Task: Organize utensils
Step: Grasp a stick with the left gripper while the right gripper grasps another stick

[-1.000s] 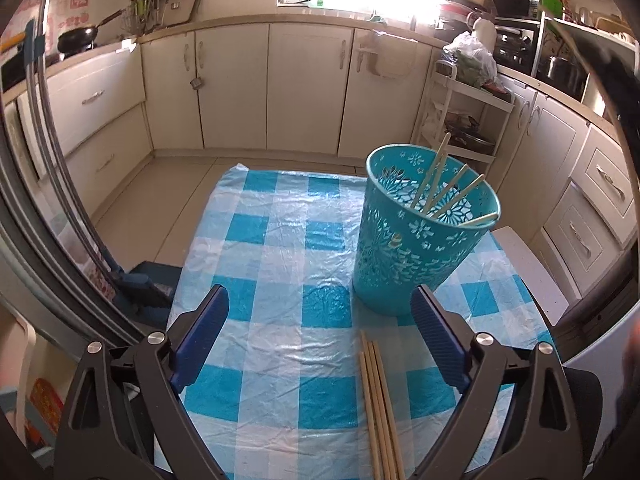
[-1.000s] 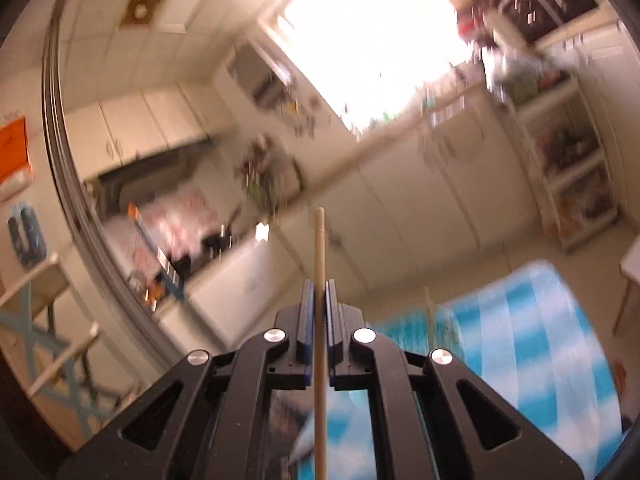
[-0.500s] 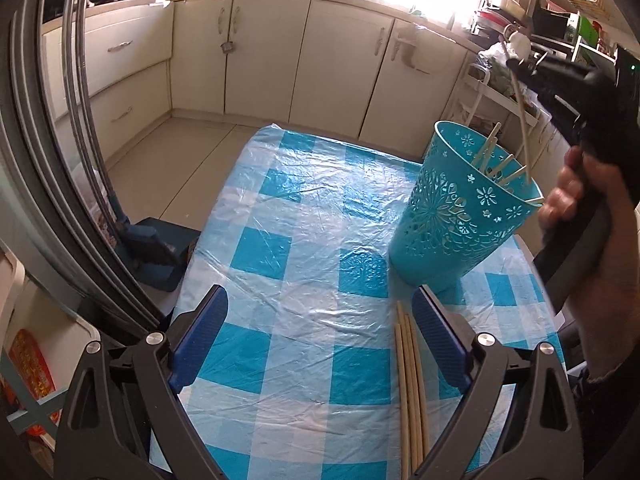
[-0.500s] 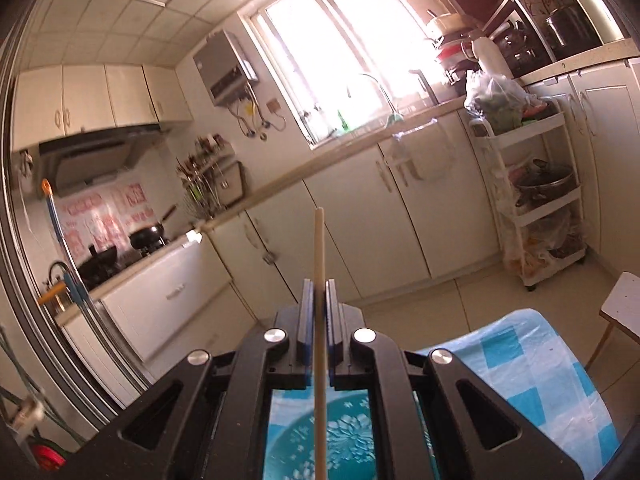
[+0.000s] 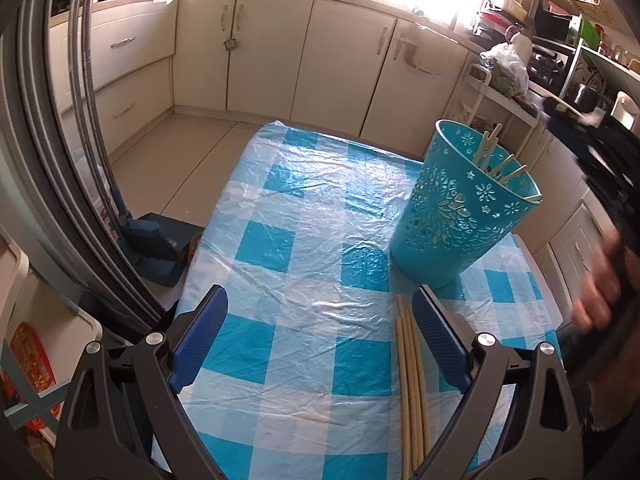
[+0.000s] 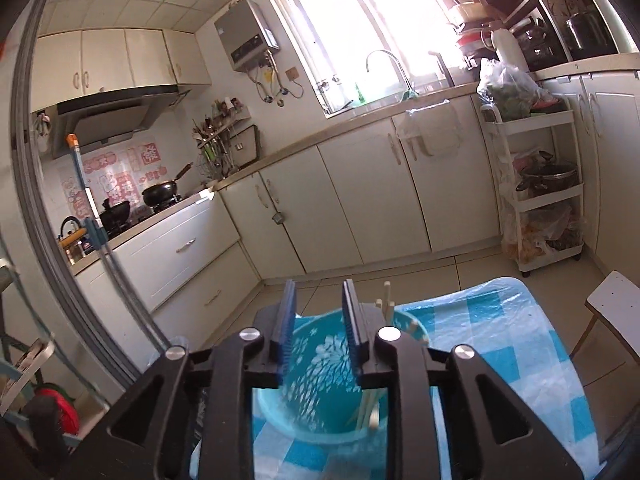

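Hovering above the perforated turquoise plastic basket (image 6: 320, 412), the right gripper (image 6: 318, 332) stands parted, empty. Left gripper (image 5: 320, 344), spread wide, flanks the wooden chopsticks (image 5: 412, 388) on the tablecloth; a careless close may scatter them.

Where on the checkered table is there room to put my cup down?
The widest bare patch is the middle and far left of the tablecloth, left of the blue basket. Nearer, the checks between the left gripper's fingers are bare too. It is crowded on the right: the basket stands there, with loose chopsticks lying just in front of it.
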A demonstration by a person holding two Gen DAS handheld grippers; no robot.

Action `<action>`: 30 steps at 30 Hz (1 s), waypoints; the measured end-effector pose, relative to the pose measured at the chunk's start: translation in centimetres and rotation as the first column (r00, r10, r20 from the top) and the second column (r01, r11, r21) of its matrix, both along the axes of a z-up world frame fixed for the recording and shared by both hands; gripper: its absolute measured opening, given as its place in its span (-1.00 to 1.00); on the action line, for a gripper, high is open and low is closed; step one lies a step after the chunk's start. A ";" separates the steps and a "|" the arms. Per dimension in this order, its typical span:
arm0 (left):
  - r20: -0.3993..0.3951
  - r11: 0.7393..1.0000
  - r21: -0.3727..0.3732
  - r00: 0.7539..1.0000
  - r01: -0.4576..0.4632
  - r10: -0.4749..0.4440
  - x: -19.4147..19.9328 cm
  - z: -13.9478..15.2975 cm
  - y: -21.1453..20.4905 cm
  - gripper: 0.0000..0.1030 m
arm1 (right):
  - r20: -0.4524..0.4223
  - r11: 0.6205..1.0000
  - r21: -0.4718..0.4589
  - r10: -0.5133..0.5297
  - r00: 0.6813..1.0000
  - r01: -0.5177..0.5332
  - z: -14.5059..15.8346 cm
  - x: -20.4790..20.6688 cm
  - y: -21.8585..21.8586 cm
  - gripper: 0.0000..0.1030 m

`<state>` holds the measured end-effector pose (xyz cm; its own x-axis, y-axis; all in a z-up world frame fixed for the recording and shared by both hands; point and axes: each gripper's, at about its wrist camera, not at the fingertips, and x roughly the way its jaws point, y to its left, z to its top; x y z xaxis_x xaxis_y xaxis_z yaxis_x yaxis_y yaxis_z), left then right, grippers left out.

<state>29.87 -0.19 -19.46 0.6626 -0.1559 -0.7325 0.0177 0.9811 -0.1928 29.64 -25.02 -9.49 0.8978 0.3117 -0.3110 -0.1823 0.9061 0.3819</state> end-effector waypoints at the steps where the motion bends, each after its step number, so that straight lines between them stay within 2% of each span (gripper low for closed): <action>1: -0.003 1.000 0.000 1.000 -0.006 0.006 -0.1 -0.1 0.3 0.74 | -0.003 1.000 -0.011 0.010 1.000 -0.010 0.0 -1.1 0.1 -0.46; 3: -0.012 1.000 0.000 1.000 -0.019 0.019 -0.4 -0.4 0.8 0.74 | -0.049 0.997 -0.057 0.039 0.998 -0.042 -0.9 -3.7 0.8 -0.46; 6: -0.033 0.999 0.001 0.999 -0.033 0.033 -0.8 -1.1 1.3 0.74 | -0.217 0.981 -0.144 0.100 0.971 -0.134 -4.8 -6.0 3.1 -0.51; 8: -0.048 1.000 0.005 0.998 -0.031 0.031 -1.0 -1.5 1.2 0.74 | -0.339 0.967 -0.166 0.129 0.932 -0.194 -8.4 -6.8 4.4 -0.63; 11: -0.055 1.000 0.018 0.998 -0.014 0.015 -1.6 -1.8 0.8 0.74 | -0.463 0.965 -0.139 0.136 0.876 -0.223 -12.4 -6.4 5.5 -0.74; 14: -0.057 1.000 0.027 0.998 0.004 -0.003 -2.1 -1.9 0.4 0.74 | -0.510 0.964 -0.136 0.128 0.850 -0.227 -14.2 -5.2 6.3 -0.75; 20: -0.074 0.999 0.030 0.997 0.020 -0.017 -2.5 -2.4 0.0 0.74 | -0.547 0.965 -0.154 0.096 0.832 -0.213 -15.9 -4.1 6.9 -0.76; 30: -0.104 0.996 0.063 0.993 0.056 -0.050 -2.3 -3.4 -1.6 0.74 | -0.537 0.963 -0.155 0.106 0.837 -0.221 -16.0 -3.3 7.1 -0.76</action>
<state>27.58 -1.74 -22.85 0.5756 -0.1383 -0.8060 0.0533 0.9898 -0.1318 26.34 -17.93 -25.44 0.5269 0.3183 -0.7881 -0.1621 0.9478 0.2745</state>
